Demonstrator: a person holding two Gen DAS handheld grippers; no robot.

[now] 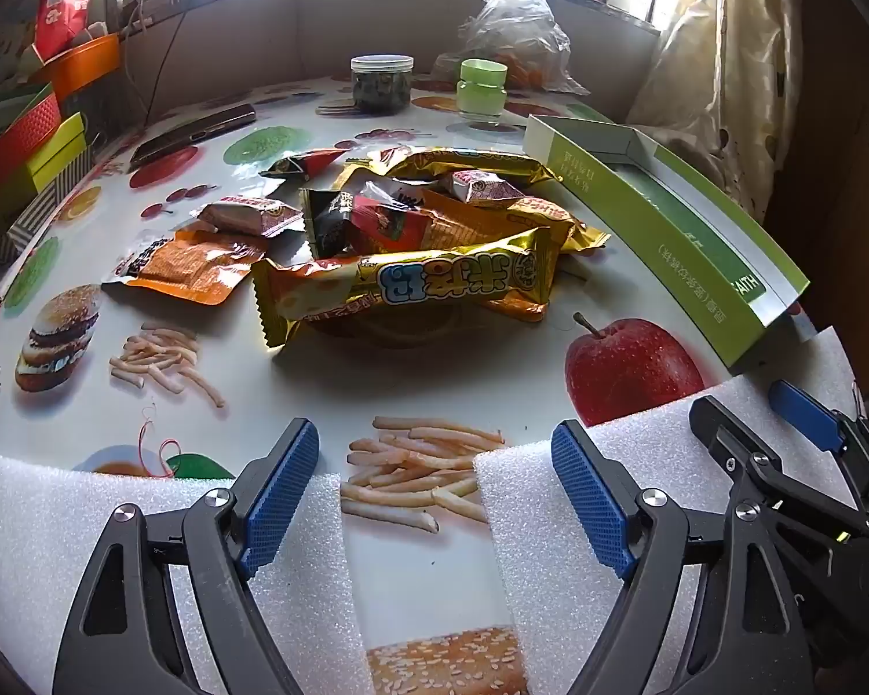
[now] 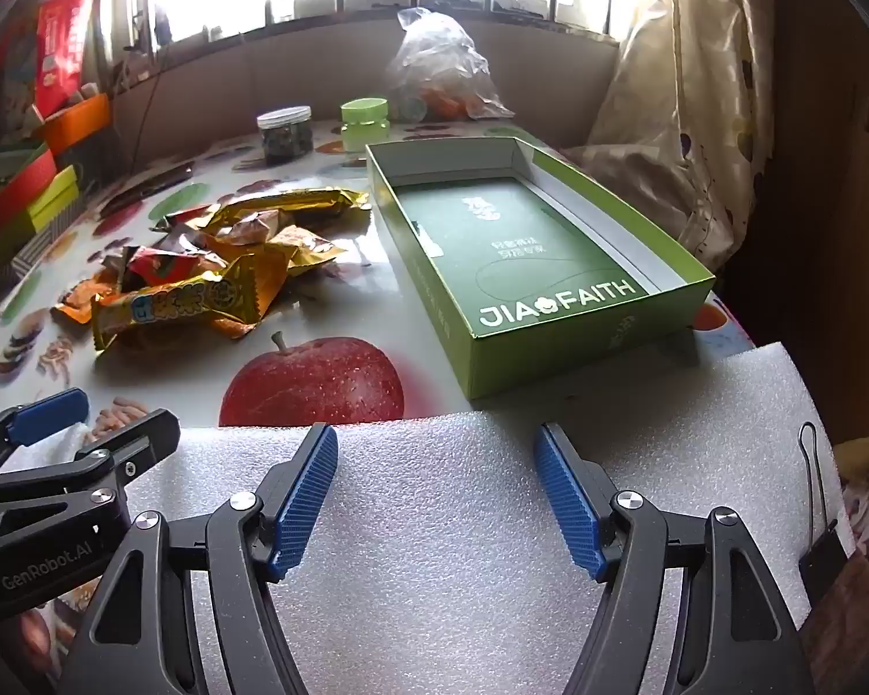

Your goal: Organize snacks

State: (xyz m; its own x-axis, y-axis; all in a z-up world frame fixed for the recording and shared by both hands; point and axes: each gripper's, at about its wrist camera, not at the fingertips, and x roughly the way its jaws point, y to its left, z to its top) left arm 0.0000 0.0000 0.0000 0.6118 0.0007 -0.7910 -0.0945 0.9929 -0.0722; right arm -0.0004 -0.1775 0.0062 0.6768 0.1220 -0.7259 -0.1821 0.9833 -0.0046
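starting from rest, both tools sit low over the near edge of the table (image 1: 492, 359), where white foam sheets (image 2: 446, 498) lie. the green box (image 2: 527, 255) stands empty on the right side of the table, with the snack pile (image 1: 411, 231) just beside it to the left. the left tool (image 1: 434, 492) has its jaws wide apart and empty; the right tool (image 2: 434, 492) likewise stands apart with nothing between its pads. the likely step in hand is the first pick. take the long gold packet (image 1: 411, 284) at the near side of the pile first, since it lies on top and unobstructed. close across its narrow width, near mid-length, to limit sagging. lift clear before carrying it over the box wall. smaller packets follow.
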